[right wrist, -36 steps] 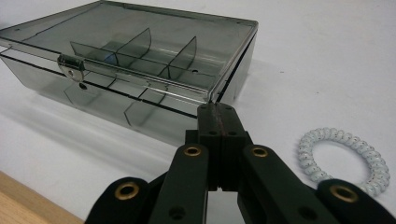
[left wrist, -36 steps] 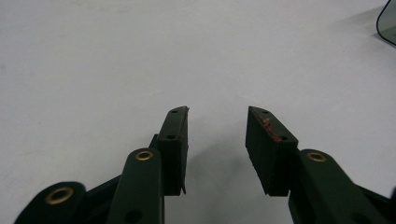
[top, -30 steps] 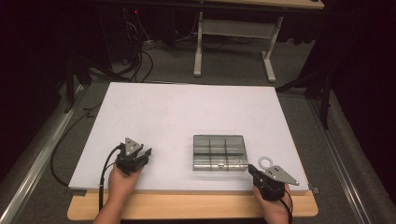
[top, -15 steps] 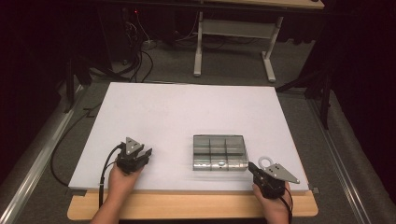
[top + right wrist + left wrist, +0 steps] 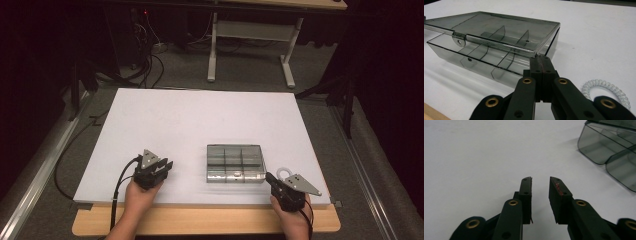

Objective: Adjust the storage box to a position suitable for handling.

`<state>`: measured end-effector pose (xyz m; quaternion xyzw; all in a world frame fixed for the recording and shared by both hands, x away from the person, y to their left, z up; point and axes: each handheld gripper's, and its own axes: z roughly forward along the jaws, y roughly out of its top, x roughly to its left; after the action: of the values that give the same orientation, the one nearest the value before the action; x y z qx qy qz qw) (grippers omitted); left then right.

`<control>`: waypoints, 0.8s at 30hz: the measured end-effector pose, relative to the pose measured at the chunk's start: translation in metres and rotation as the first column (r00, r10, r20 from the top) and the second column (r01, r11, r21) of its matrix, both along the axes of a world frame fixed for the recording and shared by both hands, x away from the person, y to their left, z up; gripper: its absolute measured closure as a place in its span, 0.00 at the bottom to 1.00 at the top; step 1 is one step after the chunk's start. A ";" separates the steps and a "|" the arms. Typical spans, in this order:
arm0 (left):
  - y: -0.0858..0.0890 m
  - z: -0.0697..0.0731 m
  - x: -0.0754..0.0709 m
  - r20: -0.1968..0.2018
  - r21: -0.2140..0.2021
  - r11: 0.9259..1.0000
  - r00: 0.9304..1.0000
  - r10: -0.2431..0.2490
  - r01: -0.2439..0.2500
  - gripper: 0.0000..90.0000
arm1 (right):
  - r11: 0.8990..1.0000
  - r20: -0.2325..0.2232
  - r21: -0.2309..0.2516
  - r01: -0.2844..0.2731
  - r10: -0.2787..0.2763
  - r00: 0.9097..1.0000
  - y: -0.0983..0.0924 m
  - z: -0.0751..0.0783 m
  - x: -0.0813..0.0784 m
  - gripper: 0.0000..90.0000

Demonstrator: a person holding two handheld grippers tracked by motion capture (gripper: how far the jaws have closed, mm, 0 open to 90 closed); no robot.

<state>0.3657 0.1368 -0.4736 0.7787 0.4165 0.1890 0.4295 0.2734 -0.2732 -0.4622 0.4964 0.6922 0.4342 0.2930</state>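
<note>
I had the left gripper [image 5: 540,182] low over the bare white table [image 5: 175,125], its jaws just closing but a narrow gap remained, nothing between them. The right gripper [image 5: 541,61] was pressed together at the near right corner of the smoky compartment box [image 5: 235,162], its lid slightly lifted; a coiled hair tie [image 5: 606,90] lay beside it

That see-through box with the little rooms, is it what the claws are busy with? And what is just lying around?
Part of the job:
- compartment box, lid slightly raised
- right claw, shut, tips at the lid's corner
- left claw, jaws just been closing, nothing between them
- spiral hair tie, beside the box, probably

Just lying about:
- cables on the floor
- metal stand behind the table
</note>
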 end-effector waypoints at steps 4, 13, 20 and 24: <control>-0.017 0.000 -0.007 0.001 -0.004 0.999 0.999 -0.043 0.043 0.83 | 1.000 0.003 -0.001 -0.001 0.001 1.000 0.000 0.001 0.001 1.00; -0.050 0.007 -0.024 0.025 -0.060 0.988 0.990 -0.139 0.141 0.86 | 1.000 0.004 0.005 0.001 -0.001 1.000 0.000 0.001 0.002 1.00; -0.060 0.015 -0.031 0.041 -0.082 0.982 0.985 -0.169 0.172 0.88 | 1.000 0.012 0.009 -0.002 0.002 1.000 0.000 0.004 0.003 1.00; -0.064 0.017 -0.033 0.042 -0.089 0.979 0.983 -0.180 0.183 0.89 | 1.000 0.017 0.012 -0.003 0.002 1.000 0.000 0.005 0.003 1.00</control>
<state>0.3326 0.0728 -0.4562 0.7895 0.3448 0.1425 0.4874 0.2767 -0.2730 -0.4568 0.4936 0.6876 0.4430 0.2954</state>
